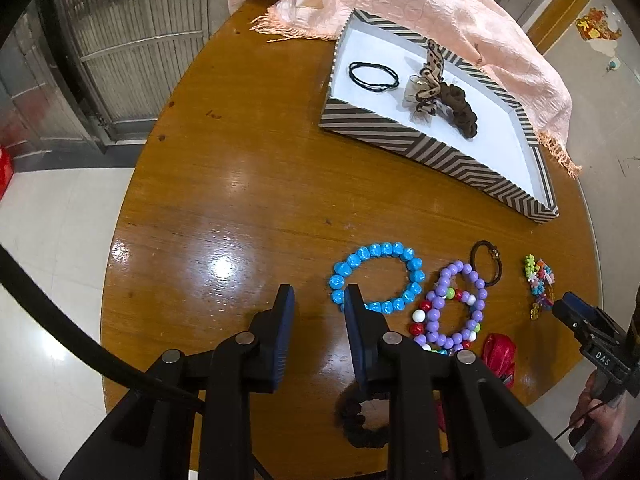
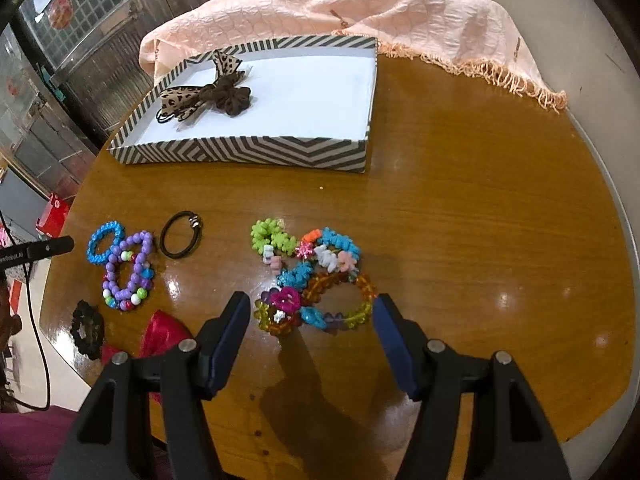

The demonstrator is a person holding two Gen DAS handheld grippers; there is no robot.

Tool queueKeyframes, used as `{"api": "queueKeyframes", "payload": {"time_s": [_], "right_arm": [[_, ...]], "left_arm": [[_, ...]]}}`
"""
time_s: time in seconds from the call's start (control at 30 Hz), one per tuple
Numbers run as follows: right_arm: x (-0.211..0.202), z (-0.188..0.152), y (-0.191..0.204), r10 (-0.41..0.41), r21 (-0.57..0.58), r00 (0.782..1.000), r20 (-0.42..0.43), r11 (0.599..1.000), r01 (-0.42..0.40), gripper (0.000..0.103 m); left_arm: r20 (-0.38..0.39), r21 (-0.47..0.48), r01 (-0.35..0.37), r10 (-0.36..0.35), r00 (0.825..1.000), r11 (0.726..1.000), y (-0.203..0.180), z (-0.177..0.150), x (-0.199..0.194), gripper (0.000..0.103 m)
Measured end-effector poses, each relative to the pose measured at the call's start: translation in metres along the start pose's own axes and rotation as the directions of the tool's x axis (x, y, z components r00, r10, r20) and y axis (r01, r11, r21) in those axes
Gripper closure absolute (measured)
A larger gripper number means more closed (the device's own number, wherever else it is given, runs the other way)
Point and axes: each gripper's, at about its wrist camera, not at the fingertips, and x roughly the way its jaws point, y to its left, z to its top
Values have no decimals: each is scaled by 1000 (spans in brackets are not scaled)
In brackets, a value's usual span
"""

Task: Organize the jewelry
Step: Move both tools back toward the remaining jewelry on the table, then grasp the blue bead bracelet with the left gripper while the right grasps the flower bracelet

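My left gripper hangs open over the wooden table, nothing between its blue pads. Its right finger overlaps the near left edge of a blue bead bracelet. A purple bead bracelet tangled with a multicoloured one lies just right of it. My right gripper stands wide open, its fingertips on either side of a heap of colourful flower-bead bracelets; the pads do not press on them. A striped box with a white floor holds a leopard bow, a brown scrunchie and black hair ties.
A dark hair tie lies between the two bracelet groups. A red item and a black scrunchie sit near the table's front edge. A pink fringed scarf is draped behind the box. The round table's rim is close on the left.
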Motion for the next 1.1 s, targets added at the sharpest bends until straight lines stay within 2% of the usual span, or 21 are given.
{"api": "queueKeyframes", "payload": {"time_s": [0.23, 0.4, 0.47, 0.63, 0.8, 0.9, 0.97, 1.0, 1.1], "right_arm": [[2, 13, 0, 26, -14, 1000, 2, 1000, -26, 36], [15, 26, 17, 45, -81, 999, -4, 996, -45, 37], [23, 30, 25, 57, -115, 998, -20, 992, -59, 40], [41, 36, 37, 32, -203, 998, -53, 978, -42, 42], [47, 40, 37, 26, -233, 998, -65, 972, -40, 46], [50, 40, 38, 9, -252, 998, -62, 967, -24, 52], [50, 40, 38, 13, -261, 998, -59, 965, -28, 65], [50, 40, 37, 15, -260, 998, -56, 965, -29, 68], [50, 42, 35, 27, -248, 998, -57, 968, -40, 71]], "left_arm": [[-5, -25, -10, 10, 1000, 1000, 6, 3, 5, 78], [-13, -12, -11, 11, 1000, 1000, 0, 2, 8, 78], [-16, -7, -12, 12, 1000, 1000, -1, 2, 8, 78], [-27, 3, -16, 16, 1000, 1000, -4, 2, 11, 77], [-29, 18, -27, 28, 999, 999, -8, 3, 14, 75], [-36, 27, -37, 38, 999, 999, -11, 3, 18, 75], [-42, 43, -50, 52, 998, 998, -14, 3, 22, 75], [-45, 52, -60, 62, 997, 997, -16, 3, 23, 75], [-53, 87, -83, 88, 995, 993, -23, 4, 30, 75]]}}
